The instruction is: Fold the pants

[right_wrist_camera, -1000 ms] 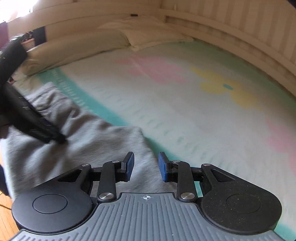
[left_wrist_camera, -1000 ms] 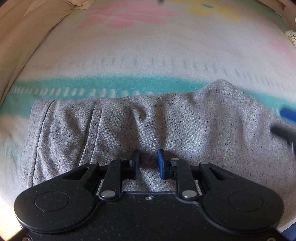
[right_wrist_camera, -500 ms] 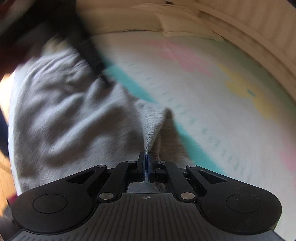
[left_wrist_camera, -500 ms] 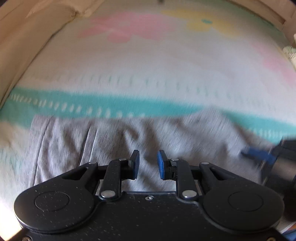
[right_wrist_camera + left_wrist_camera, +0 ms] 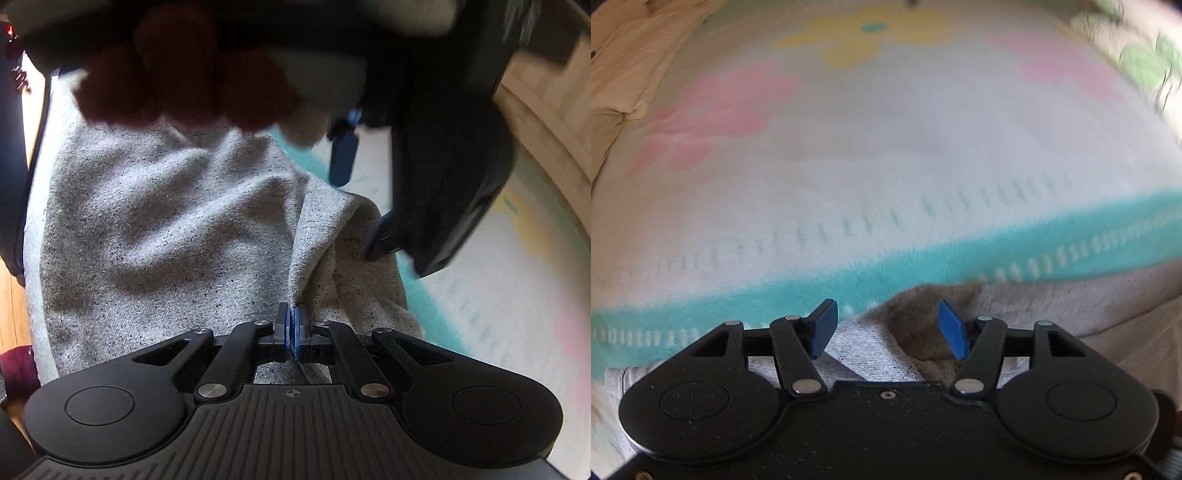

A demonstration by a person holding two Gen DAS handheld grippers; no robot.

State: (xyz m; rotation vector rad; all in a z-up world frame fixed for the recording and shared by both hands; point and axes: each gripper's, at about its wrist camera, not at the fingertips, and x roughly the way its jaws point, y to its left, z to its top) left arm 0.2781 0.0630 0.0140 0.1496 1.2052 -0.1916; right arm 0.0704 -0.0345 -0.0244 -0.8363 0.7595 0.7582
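The grey speckled pants point(image 5: 166, 229) lie on a pastel flowered blanket point(image 5: 886, 166). My right gripper point(image 5: 292, 332) is shut on a raised fold of the pants at their right edge. My left gripper point(image 5: 888, 328) is open, its jaws wide apart around a lifted corner of the pants point(image 5: 916, 328). In the right wrist view the left gripper point(image 5: 373, 192) hovers over the far right corner of the pants, with the person's hand point(image 5: 184, 81) above it.
The blanket has a teal stripe point(image 5: 1034, 251) just beyond the pants. Beige pillows point(image 5: 631, 62) lie at the far left. A bed frame edge point(image 5: 546, 110) curves along the right. Wooden floor point(image 5: 11, 295) shows at the left.
My right gripper shut on the pants edge and lifted a fold. My left gripper opened wider and moved right to the pants' far corner.
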